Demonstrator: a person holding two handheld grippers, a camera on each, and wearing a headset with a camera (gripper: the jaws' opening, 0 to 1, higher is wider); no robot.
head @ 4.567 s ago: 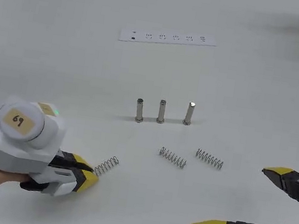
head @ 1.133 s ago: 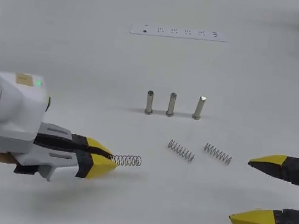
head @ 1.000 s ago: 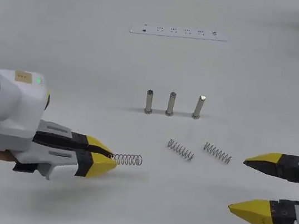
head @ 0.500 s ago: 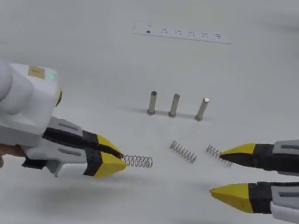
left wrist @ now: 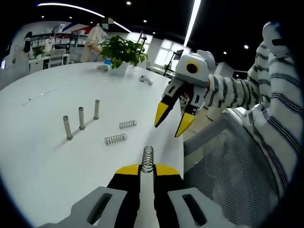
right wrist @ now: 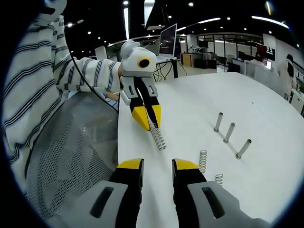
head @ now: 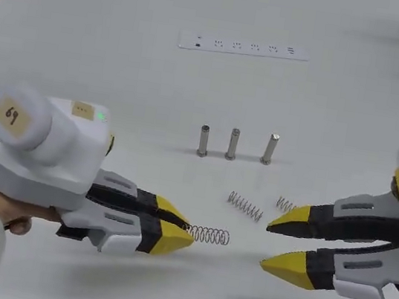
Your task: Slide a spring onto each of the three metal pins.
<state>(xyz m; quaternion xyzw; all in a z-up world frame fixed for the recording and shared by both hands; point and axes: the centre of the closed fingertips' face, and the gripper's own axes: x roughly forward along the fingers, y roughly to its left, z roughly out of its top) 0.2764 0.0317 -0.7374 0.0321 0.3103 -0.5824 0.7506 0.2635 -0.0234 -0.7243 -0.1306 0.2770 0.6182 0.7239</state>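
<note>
Left gripper (head: 184, 230) clamped on one spring (head: 209, 235), spring horizontal just over white table (head: 121, 70), right gripper (head: 268, 245) jaws apart, empty, facing spring's free end, three pins (head: 232, 144) upright, bare, two loose springs (head: 244, 207) lying near them.

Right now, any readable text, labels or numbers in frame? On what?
"69": handwritten on a tan sticker on the back of the left gripper.
A small sticker on the same gripper: its marks are too blurred to read.
The power strip: its markings are too small to read.
No other text is legible in the head view or the two gripper views.
</note>
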